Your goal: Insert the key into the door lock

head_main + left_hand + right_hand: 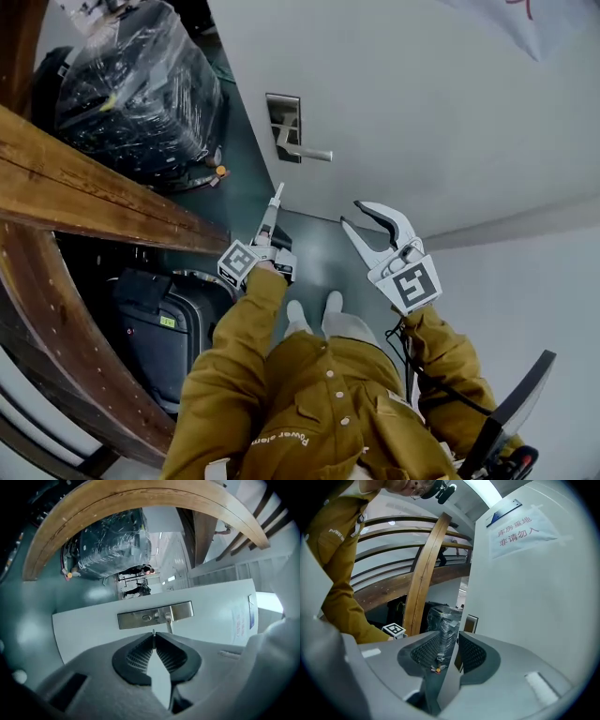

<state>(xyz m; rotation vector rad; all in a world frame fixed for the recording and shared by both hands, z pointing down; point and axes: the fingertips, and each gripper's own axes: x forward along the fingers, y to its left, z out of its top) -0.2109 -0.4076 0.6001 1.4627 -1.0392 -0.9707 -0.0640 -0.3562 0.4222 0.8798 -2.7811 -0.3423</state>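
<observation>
The silver lock plate (283, 127) with its lever handle (307, 152) sits on the white door (422, 112). My left gripper (277, 193) points at the door just below the plate, its jaws pressed together on a thin metal key (153, 633) whose tip pokes out between the pads. In the left gripper view the keyhole (147, 618) lies a little above and left of the key tip, apart from it. My right gripper (353, 216) hovers to the right, near the door, jaws spread wide with nothing between them.
A curved wooden railing (94, 202) runs along the left. Behind it stand plastic-wrapped luggage (141, 84) and a black suitcase (164, 328). A paper notice (520, 531) is taped to the door. The person's shoes (314, 307) stand on the grey floor below the lock.
</observation>
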